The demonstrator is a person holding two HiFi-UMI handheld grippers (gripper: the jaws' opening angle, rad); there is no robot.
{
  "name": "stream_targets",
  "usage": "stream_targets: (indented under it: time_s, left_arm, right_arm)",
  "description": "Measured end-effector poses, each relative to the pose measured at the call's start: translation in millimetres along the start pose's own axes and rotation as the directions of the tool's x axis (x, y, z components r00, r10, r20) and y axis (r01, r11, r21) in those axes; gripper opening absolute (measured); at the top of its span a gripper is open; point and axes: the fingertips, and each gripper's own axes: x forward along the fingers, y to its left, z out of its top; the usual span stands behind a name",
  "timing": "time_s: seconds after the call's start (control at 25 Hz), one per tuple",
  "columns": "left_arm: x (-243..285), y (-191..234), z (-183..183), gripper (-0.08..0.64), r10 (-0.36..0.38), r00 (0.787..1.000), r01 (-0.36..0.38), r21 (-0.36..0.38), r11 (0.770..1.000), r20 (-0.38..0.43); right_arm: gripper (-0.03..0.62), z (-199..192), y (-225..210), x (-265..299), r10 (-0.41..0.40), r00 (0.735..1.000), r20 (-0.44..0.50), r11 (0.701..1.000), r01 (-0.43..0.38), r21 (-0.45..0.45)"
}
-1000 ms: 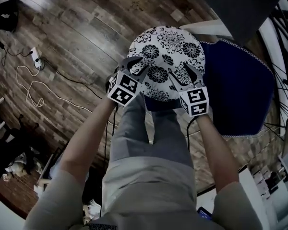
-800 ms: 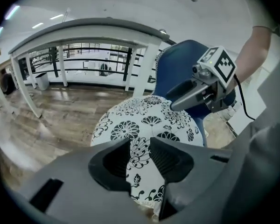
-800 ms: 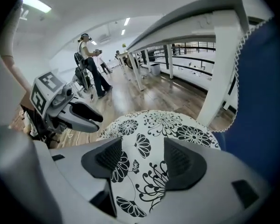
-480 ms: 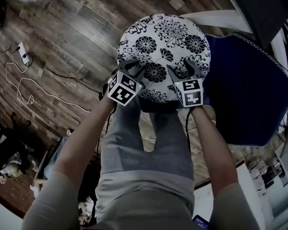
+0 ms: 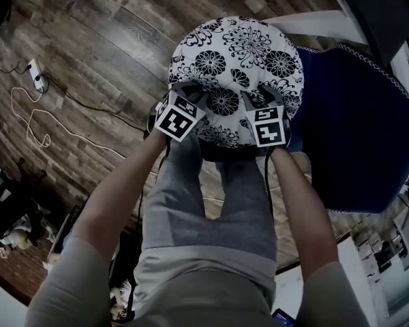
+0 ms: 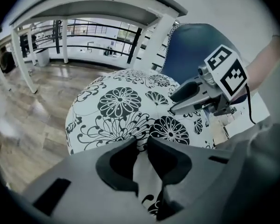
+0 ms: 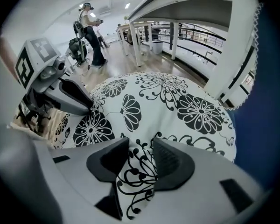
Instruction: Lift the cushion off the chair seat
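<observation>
A round white cushion [image 5: 235, 67] with black flower print lies below me, beside a blue chair [image 5: 354, 114]; what it rests on is hidden. My left gripper [image 5: 194, 90] is on the cushion's near left edge and my right gripper [image 5: 259, 95] is on its near right edge. In the left gripper view the jaws [image 6: 142, 146] are closing, with a fold of cushion [image 6: 121, 106] fabric bunched between the pads. The right gripper [image 7: 141, 148] is closing too, and a printed fold of the cushion [image 7: 168, 101] is pinched between its pads.
My legs in grey trousers [image 5: 211, 203] stand just in front of the cushion. A white table leg [image 5: 313, 22] runs behind it. White cables and a power strip [image 5: 34, 73] lie on the wooden floor at left. A person [image 7: 91, 29] stands far off.
Both grippers have come down onto the cushion's near edge, and their jaws have narrowed onto folds of its fabric.
</observation>
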Motion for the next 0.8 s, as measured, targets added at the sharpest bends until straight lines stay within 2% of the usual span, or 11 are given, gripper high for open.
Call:
stream_targets:
  time_s: [0.12, 0.2, 0.4, 0.6, 0.68, 0.8]
  left_arm:
    - [-0.4, -8.1, 4.5, 0.008, -0.007, 0.999, 0.005, 0.060, 0.998, 0.039]
    - [0.4, -12.7, 11.7, 0.006, -0.010, 0.999, 0.007, 0.082, 0.997, 0.044]
    - [-17.8, -17.1, 30.0, 0.005, 0.012, 0.998, -0.019, 0.104, 0.994, 0.066]
    - [-67.0, -18.1, 67.8, 0.005, 0.040, 0.986, -0.056, 0.099, 0.994, 0.162]
    - [-84.2, -22.1, 83.2, 0.005, 0.051, 0.977, -0.077, 0.118, 0.990, 0.206]
    - [-121.9, -32.2, 110.4, 0.005, 0.080, 0.959, -0.129, 0.168, 0.977, 0.271]
  right_arm:
    - [0.065, 1.8, 4.6, -3.0, 0.056, 0.998, 0.000, 0.998, -0.056, -0.027]
    - [0.003, 2.4, 5.0, -3.3, 0.059, 0.998, 0.012, 0.998, -0.059, -0.037]
    - [0.002, 12.9, 2.3, -27.6, 0.053, 0.995, 0.082, 0.998, -0.056, 0.032]
    - [0.002, 43.2, 7.5, -76.6, 0.066, 0.982, 0.177, 0.998, -0.067, -0.002]
    - [0.002, 53.7, 4.6, -93.3, 0.060, 0.967, 0.246, 0.998, -0.057, -0.018]
    - [0.002, 82.7, -0.4, -138.4, 0.037, 0.930, 0.365, 0.999, -0.025, -0.037]
